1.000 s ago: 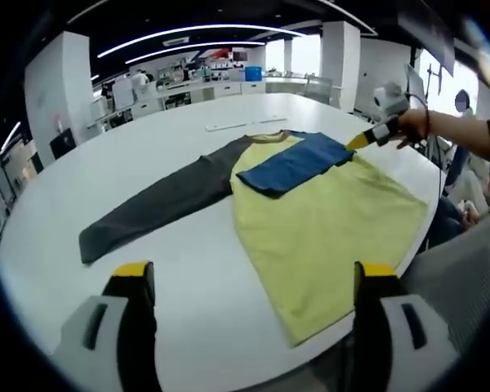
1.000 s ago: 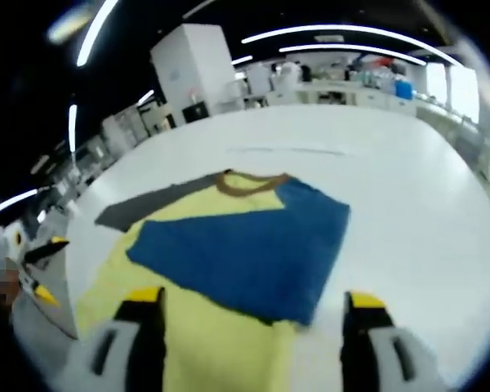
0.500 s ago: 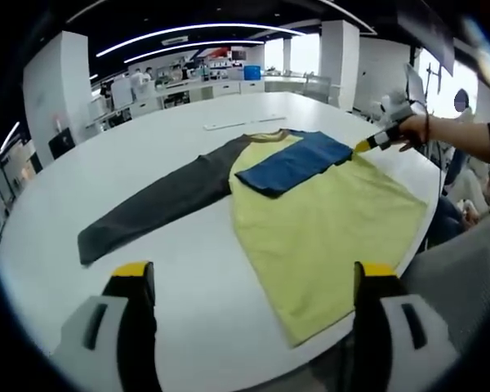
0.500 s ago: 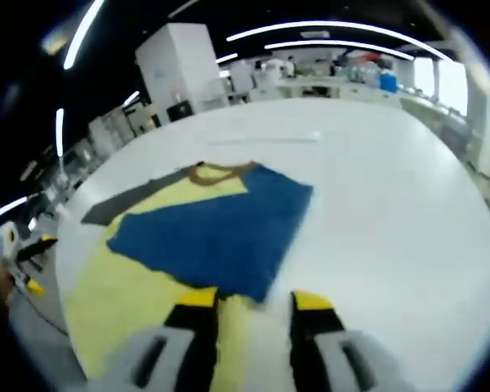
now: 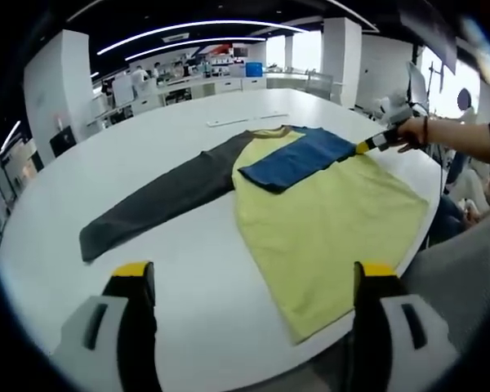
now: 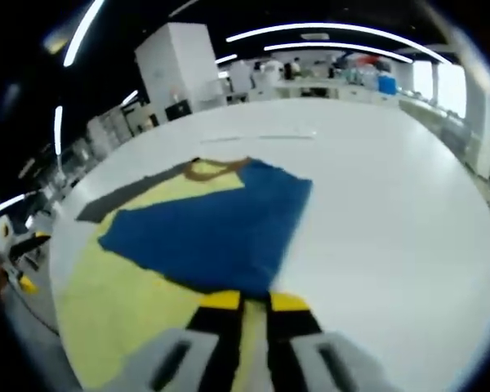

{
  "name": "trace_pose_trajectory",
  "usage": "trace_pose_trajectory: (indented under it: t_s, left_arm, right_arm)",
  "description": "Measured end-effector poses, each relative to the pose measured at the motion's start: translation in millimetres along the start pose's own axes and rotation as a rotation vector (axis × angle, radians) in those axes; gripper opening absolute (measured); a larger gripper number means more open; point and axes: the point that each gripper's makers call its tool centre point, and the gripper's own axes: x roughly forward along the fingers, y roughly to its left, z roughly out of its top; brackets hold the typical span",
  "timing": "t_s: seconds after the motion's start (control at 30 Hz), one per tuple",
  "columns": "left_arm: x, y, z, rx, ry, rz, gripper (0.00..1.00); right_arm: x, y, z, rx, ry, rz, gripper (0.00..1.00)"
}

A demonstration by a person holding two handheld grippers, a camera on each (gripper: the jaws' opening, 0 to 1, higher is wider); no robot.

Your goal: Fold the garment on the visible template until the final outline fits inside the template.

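A long-sleeved shirt lies flat on the white table (image 5: 147, 147). Its yellow body (image 5: 327, 220) runs to the near table edge and its grey sleeve (image 5: 163, 200) stretches out to the left. The blue sleeve (image 5: 298, 159) is folded across the chest below the brown collar (image 6: 212, 169). My left gripper (image 5: 255, 273) hangs open above the table's near edge, short of the shirt. At the blue sleeve's (image 6: 212, 233) outer edge, my right gripper (image 6: 255, 302) has its jaws pressed together on the fabric. That right gripper (image 5: 362, 148) is held by a hand (image 5: 412, 131).
A thin white strip (image 5: 237, 122) lies on the table beyond the collar. The table's rim curves close under the shirt hem on the right. Desks, cabinets and pillars stand far behind. The left gripper (image 6: 20, 261) peeks in at the edge of the right gripper view.
My right gripper's jaws went from wide apart to pressed together at the blue sleeve's edge. The left gripper and the shirt have hardly moved.
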Motion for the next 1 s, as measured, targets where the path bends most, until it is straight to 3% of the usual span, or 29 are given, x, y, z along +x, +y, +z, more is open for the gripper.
trace_pose_trajectory:
  t_s: [0.2, 0.67, 1.0]
  left_arm:
    - [1, 1.4, -0.3, 0.004, 0.002, 0.007, 0.99]
    - [-3, 10.3, -7.1, -0.02, 0.013, 0.031, 0.99]
    - [-3, 10.3, -7.3, -0.012, 0.019, 0.03, 0.99]
  right_arm:
    - [-3, -5, -2.0, -0.024, 0.016, -0.064, 0.02]
    - [-11, -8, -7.0, -0.12, 0.08, -0.125, 0.04]
    - [-16, -6, -14.1, -0.109, 0.098, -0.115, 0.0]
